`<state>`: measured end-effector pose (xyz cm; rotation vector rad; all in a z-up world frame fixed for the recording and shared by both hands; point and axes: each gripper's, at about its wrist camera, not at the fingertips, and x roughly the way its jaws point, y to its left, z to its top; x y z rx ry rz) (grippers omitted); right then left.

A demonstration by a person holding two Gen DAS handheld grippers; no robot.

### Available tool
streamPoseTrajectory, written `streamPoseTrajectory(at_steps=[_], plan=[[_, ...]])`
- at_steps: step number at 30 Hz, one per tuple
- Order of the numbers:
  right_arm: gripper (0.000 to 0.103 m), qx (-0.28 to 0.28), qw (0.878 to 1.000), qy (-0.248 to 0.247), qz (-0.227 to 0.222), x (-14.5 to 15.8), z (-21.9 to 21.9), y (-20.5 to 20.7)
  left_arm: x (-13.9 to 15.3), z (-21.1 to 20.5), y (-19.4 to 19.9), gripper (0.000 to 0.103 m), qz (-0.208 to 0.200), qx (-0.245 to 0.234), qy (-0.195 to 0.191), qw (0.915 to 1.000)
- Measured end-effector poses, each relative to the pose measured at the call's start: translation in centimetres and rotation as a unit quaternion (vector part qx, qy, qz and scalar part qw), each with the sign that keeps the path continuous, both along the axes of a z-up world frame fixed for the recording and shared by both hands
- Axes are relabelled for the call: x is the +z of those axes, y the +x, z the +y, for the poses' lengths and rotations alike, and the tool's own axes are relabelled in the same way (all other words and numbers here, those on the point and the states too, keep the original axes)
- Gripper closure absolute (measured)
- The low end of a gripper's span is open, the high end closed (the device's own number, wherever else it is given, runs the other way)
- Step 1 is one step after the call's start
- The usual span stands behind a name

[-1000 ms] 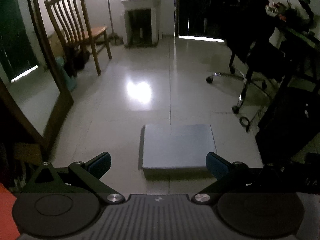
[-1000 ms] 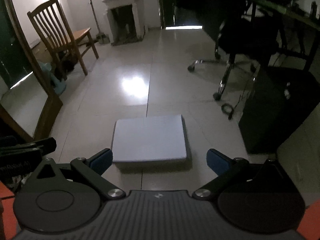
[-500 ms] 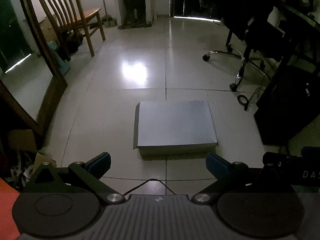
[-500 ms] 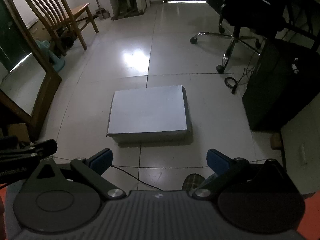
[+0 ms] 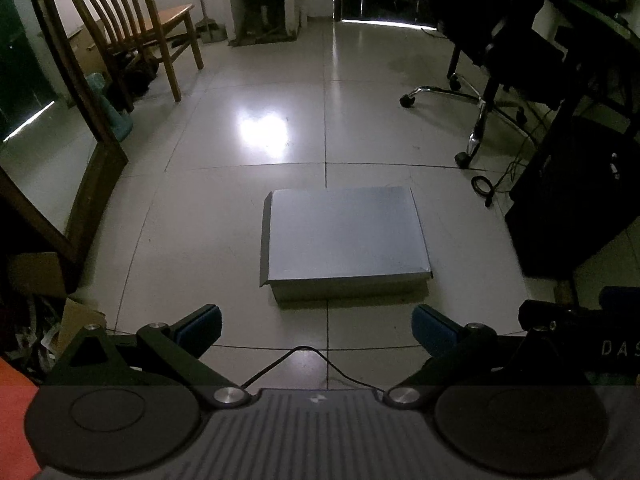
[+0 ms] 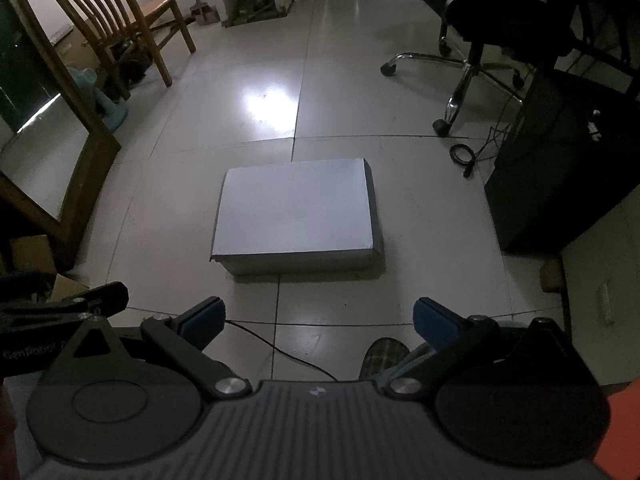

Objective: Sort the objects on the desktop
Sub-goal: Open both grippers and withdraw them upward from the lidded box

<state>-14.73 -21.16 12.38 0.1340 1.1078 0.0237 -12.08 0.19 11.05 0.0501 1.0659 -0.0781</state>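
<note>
A flat white box (image 5: 344,236) with its lid closed lies on the tiled floor, seen ahead of both grippers; in the right wrist view the box (image 6: 294,212) sits centre frame. My left gripper (image 5: 316,326) hangs open above the floor, short of the box's near edge, with nothing between its blue pads. My right gripper (image 6: 318,320) is also open and empty, held high just before the box. The right gripper's body (image 5: 580,328) shows at the left wrist view's right edge. No desktop objects are visible in this dim room.
A wooden chair (image 5: 132,36) and a leaning mirror (image 5: 48,152) stand at the left. An office chair's wheeled base (image 5: 476,108) and a dark cabinet (image 5: 576,200) are on the right. A thin cable (image 6: 280,348) crosses the floor below me, near a slippered foot (image 6: 382,358).
Both grippers have tilted downward and risen, so the box has slid up toward mid-frame. The cable and the foot have come into view. Both jaws stay open.
</note>
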Motion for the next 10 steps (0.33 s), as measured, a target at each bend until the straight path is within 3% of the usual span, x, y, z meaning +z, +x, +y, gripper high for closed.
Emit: streamPoseTrajectory(at_steps=[10], plan=[[0.000, -0.006, 1.000, 0.007, 0.011, -0.49, -0.05, -0.01, -0.20, -0.02, 0.13, 0.000, 0.000, -0.004, -0.002, 1.0000]])
